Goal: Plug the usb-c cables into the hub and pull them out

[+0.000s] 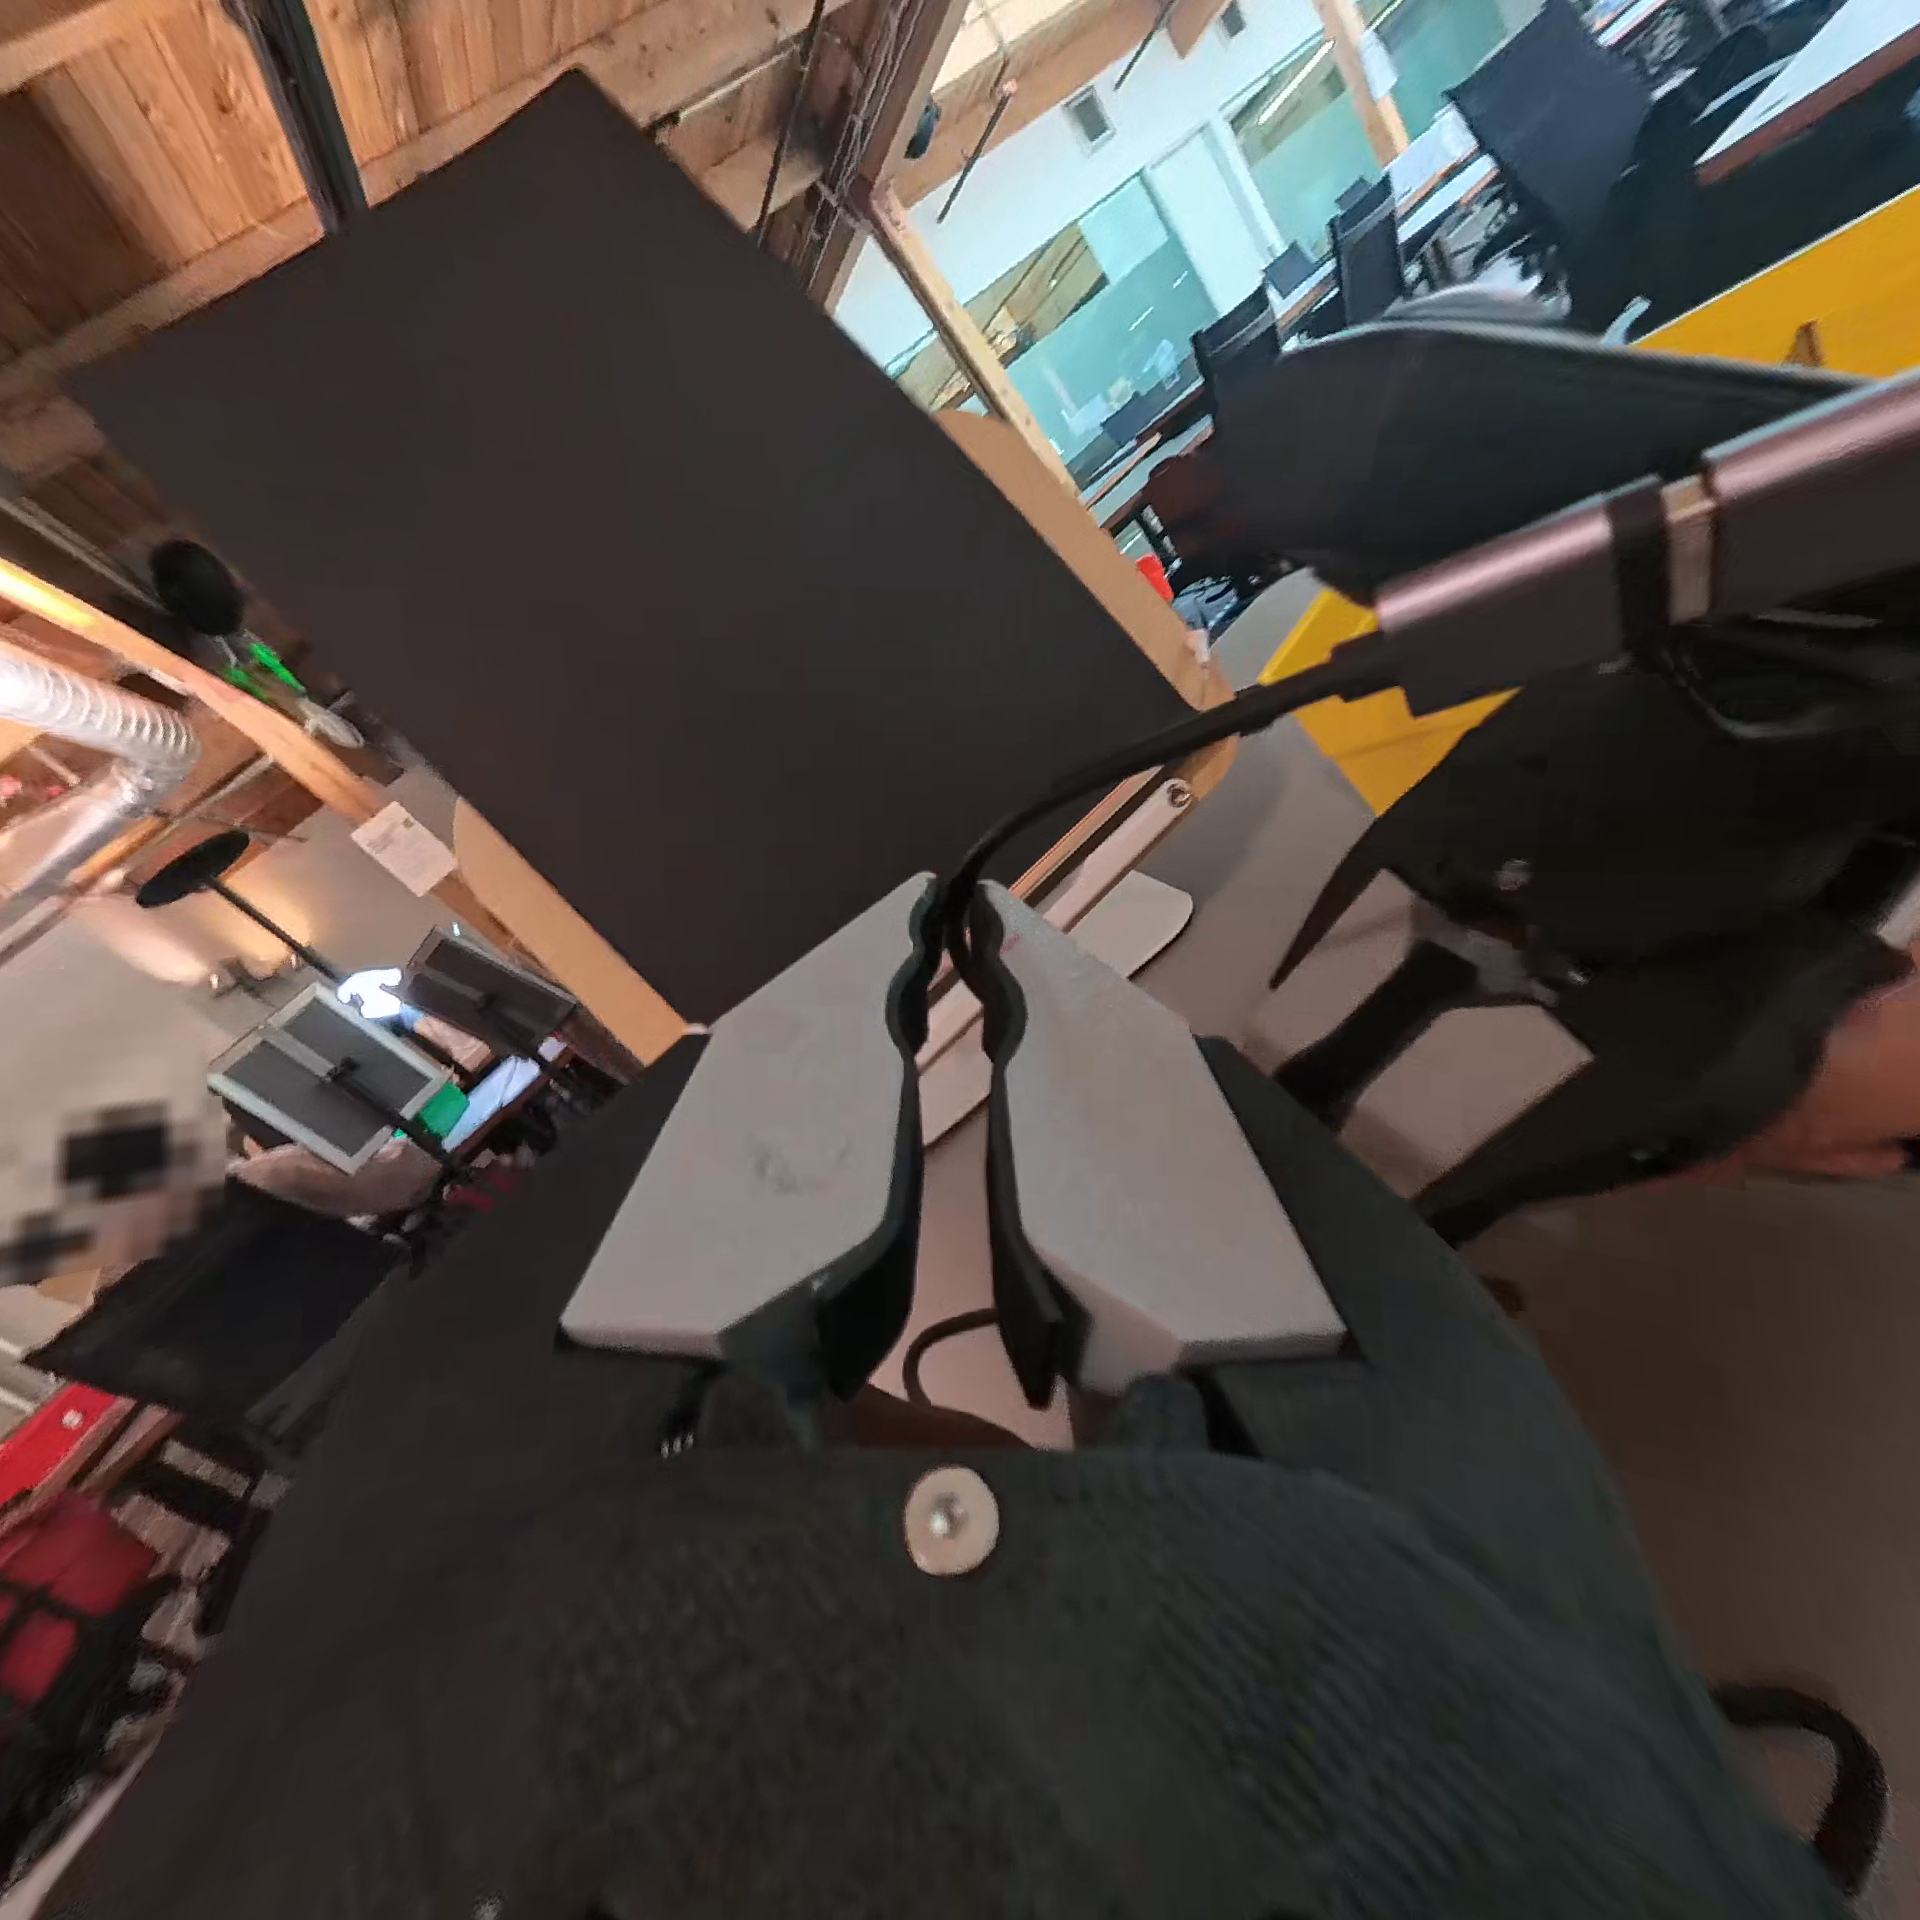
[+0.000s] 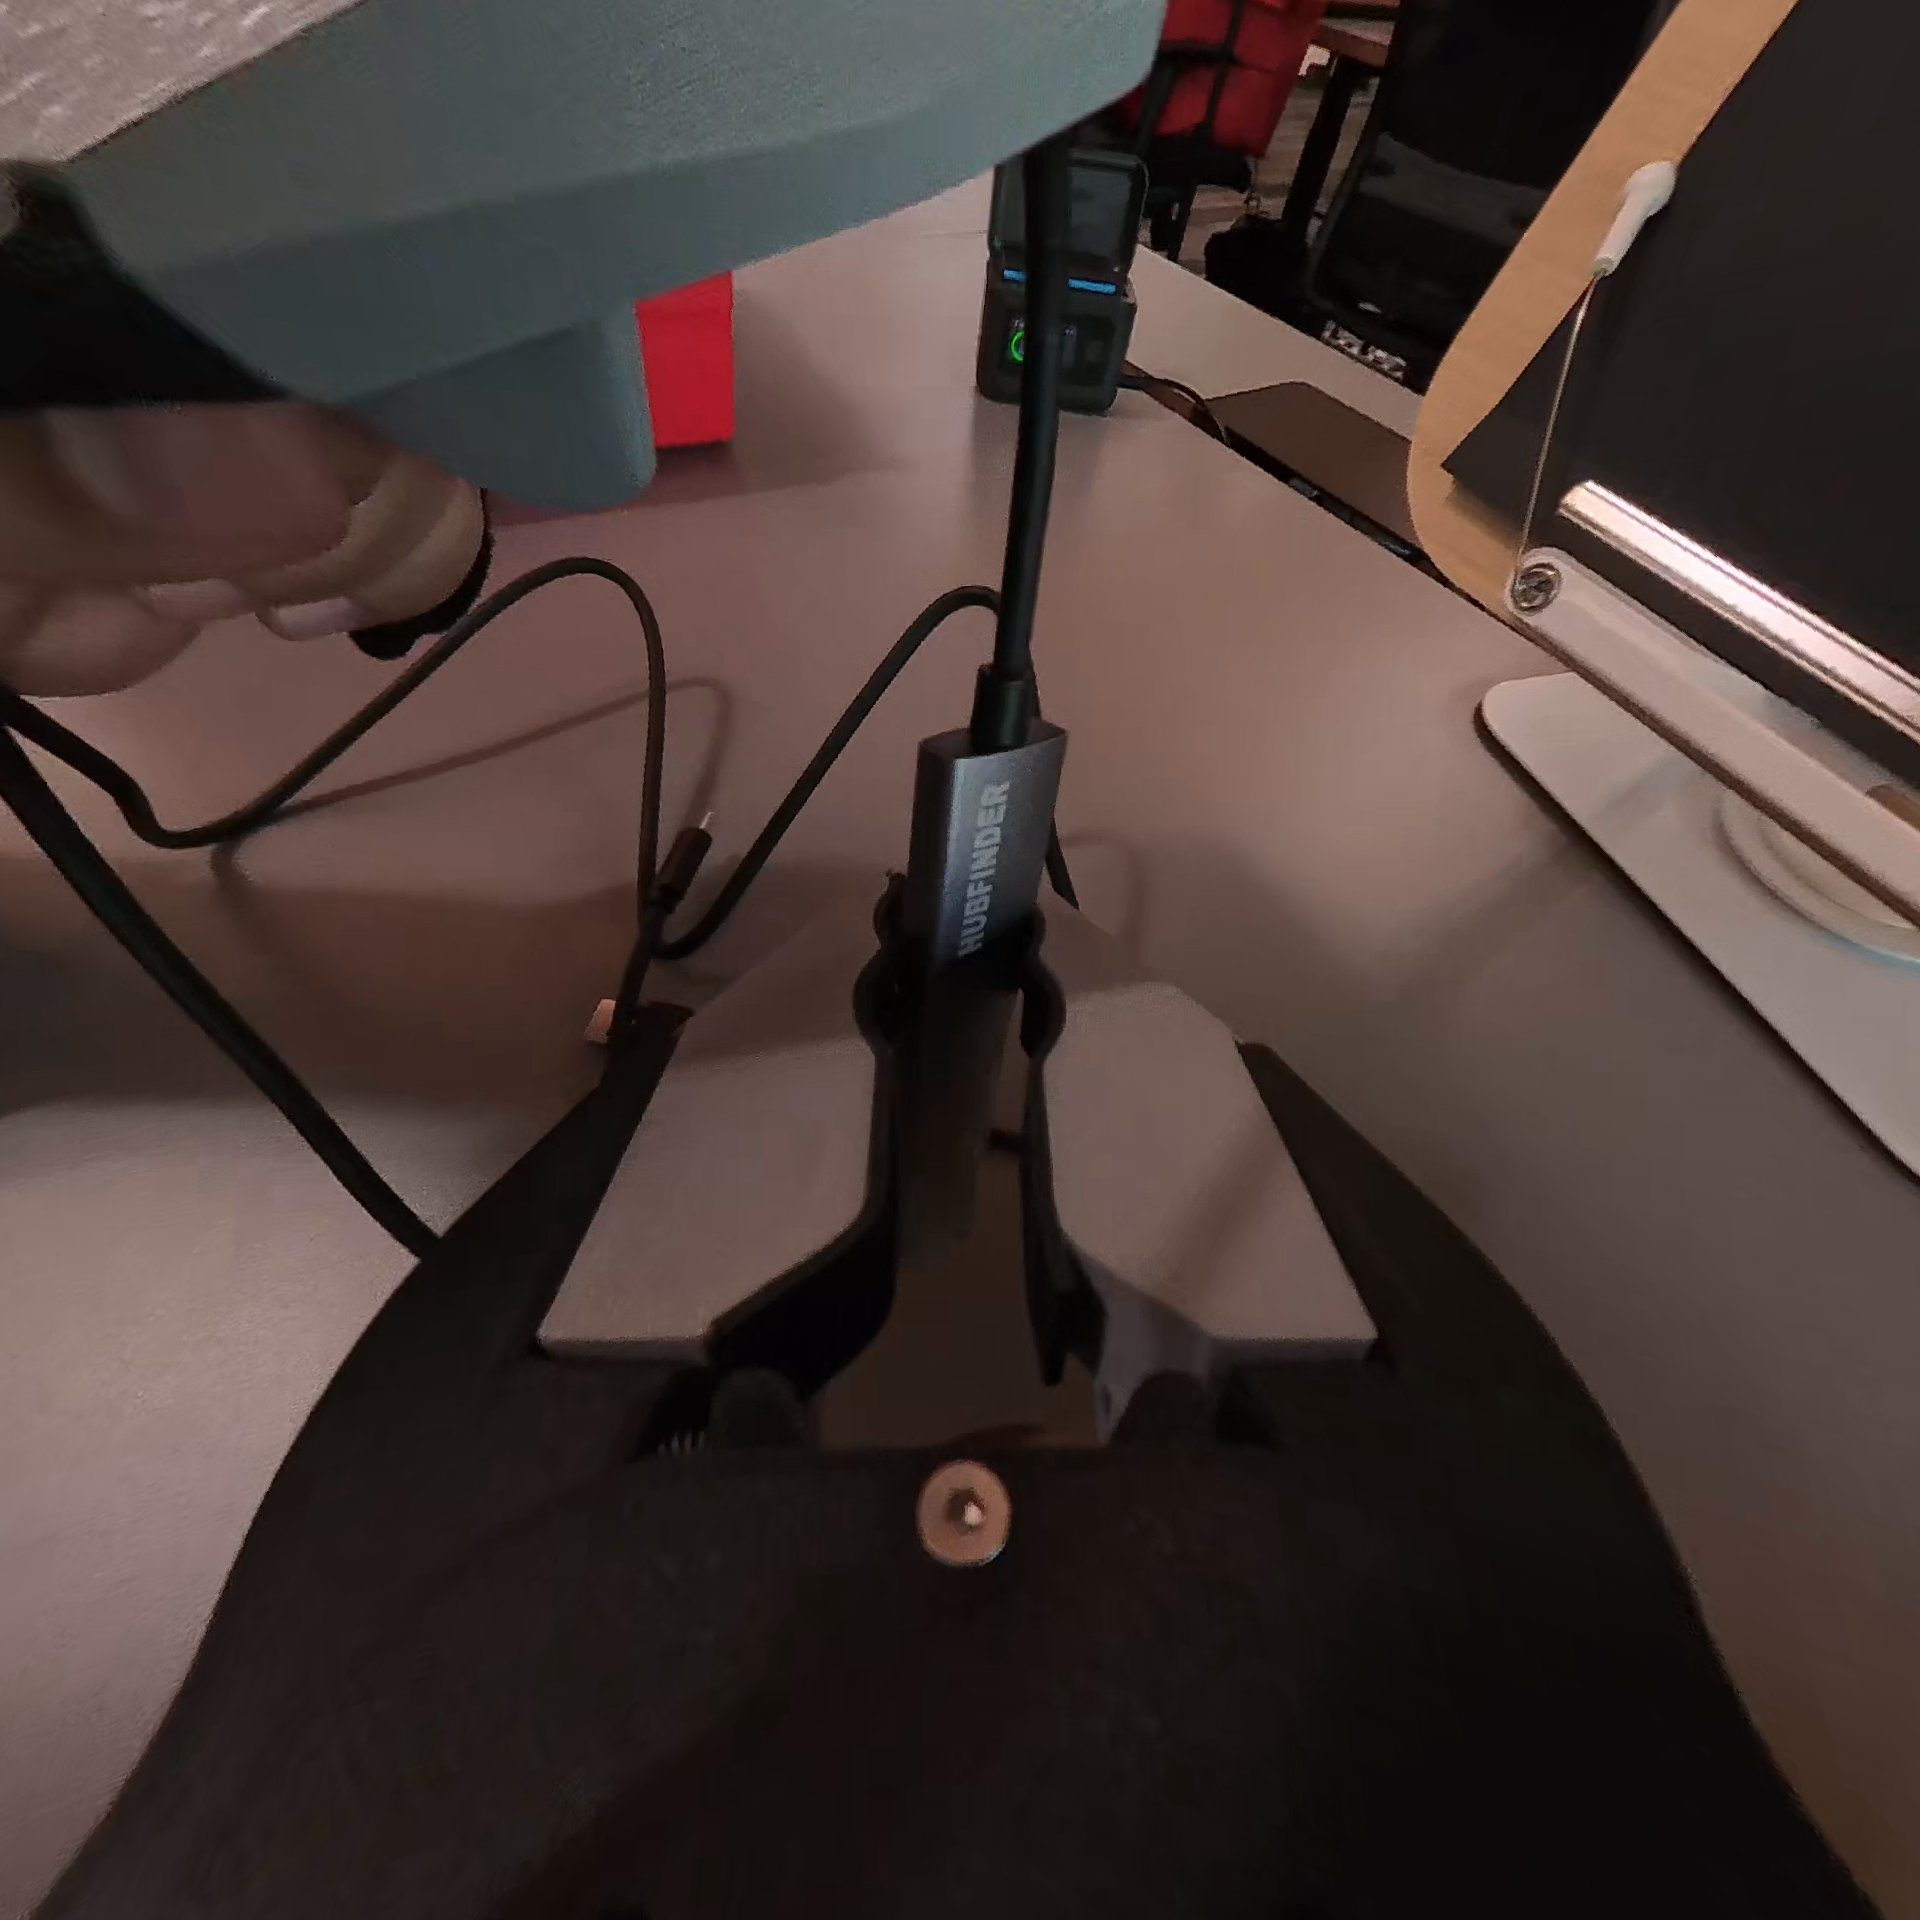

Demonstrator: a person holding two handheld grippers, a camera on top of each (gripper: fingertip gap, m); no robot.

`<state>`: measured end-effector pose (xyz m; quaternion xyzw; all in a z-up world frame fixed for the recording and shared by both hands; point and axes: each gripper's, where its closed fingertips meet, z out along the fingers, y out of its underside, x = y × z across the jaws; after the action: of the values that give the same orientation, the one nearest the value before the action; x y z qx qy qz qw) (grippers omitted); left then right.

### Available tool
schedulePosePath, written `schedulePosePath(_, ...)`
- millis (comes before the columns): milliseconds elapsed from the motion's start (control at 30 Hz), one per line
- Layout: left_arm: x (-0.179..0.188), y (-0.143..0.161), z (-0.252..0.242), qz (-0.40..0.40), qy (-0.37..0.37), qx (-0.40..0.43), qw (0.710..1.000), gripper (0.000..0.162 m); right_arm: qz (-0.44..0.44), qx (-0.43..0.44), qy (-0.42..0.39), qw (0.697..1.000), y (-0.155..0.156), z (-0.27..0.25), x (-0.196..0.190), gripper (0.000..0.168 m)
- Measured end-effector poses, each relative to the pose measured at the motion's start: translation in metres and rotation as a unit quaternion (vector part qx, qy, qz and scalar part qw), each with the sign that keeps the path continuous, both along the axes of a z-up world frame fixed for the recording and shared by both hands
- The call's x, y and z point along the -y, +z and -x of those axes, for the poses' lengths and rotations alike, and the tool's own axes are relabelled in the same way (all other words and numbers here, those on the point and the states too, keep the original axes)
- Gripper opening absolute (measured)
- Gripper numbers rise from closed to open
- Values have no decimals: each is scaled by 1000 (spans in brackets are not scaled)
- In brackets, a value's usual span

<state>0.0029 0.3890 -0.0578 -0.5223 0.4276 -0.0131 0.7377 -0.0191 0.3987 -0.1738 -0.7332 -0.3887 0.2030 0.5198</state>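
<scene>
My right gripper (image 2: 961, 935) is shut on the grey metal hub (image 2: 982, 831) and holds it above the table, tilted up. A thick black cable (image 2: 1029, 499) comes out of the hub's far end and rises to the left gripper's grey finger block (image 2: 468, 208). In the left wrist view my left gripper (image 1: 956, 906) is shut on that cable (image 1: 1122, 764), a short way from the hub (image 1: 1507, 603). Thin black USB-C cables lie loose on the table, one plug (image 2: 691, 847) free and pointing up.
A monitor with a dark screen (image 1: 623, 520) stands on a silver base (image 2: 1662, 831) at the right. A red box (image 2: 686, 364) and a black device with a green light (image 2: 1049, 343) stand at the table's back. A person's hand (image 2: 156, 561) is at the left. There is about 12 cm between the tips of the two grippers. About 25 cm separates my right fingertips from the silver base (image 2: 1662, 831).
</scene>
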Motion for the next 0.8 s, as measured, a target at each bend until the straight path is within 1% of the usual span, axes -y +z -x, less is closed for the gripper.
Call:
schedulePosePath(33,-4,-1,4,17,9,9,1000,2,8,-6,3,1000,0,0,1,17)
schedulePosePath(67,-9,-3,10,38,21,23,999,2,27,-28,12,999,2,0,3,16)
schedulePosePath(133,-24,-11,25,104,55,60,991,3,92,-104,44,989,11,-1,8,17)
schedulePosePath(167,-29,-17,28,143,56,73,985,9,131,-148,65,978,16,-2,11,17)
schedulePosePath(233,-35,-25,32,197,42,98,975,18,225,-225,109,942,22,-5,18,17)
schedulePosePath(267,-37,-27,34,211,39,106,971,27,267,-257,127,920,24,-6,21,17)
schedulePosePath(300,-39,-30,36,222,42,107,968,34,304,-277,142,900,23,-6,24,17)
schedulePosePath(333,-41,-33,37,229,44,103,967,38,334,-287,152,885,21,-5,27,17)
schedulePosePath(367,-42,-36,37,234,46,98,966,39,349,-293,153,877,18,-3,28,17)
schedulePosePath(400,-44,-39,38,234,55,91,966,40,352,-293,148,876,16,-3,27,17)
schedulePosePath(500,-49,-42,45,225,76,73,969,50,340,-277,137,888,13,-1,26,17)
schedulePosePath(567,-50,-41,48,243,67,93,963,57,352,-294,148,876,18,-1,28,17)
schedulePosePath(667,-45,-33,44,259,14,129,957,61,387,-356,183,831,33,-2,34,17)
schedulePosePath(700,-41,-27,41,261,-14,149,954,62,400,-386,203,806,42,-4,36,18)
schedulePosePath(733,-37,-20,39,266,-41,179,946,61,416,-418,228,774,53,-6,40,17)
schedulePosePath(767,-36,-14,39,276,-61,212,935,58,429,-446,250,744,62,-10,42,17)
schedulePosePath(800,-36,-11,40,291,-75,239,923,54,438,-464,268,721,69,-13,45,17)
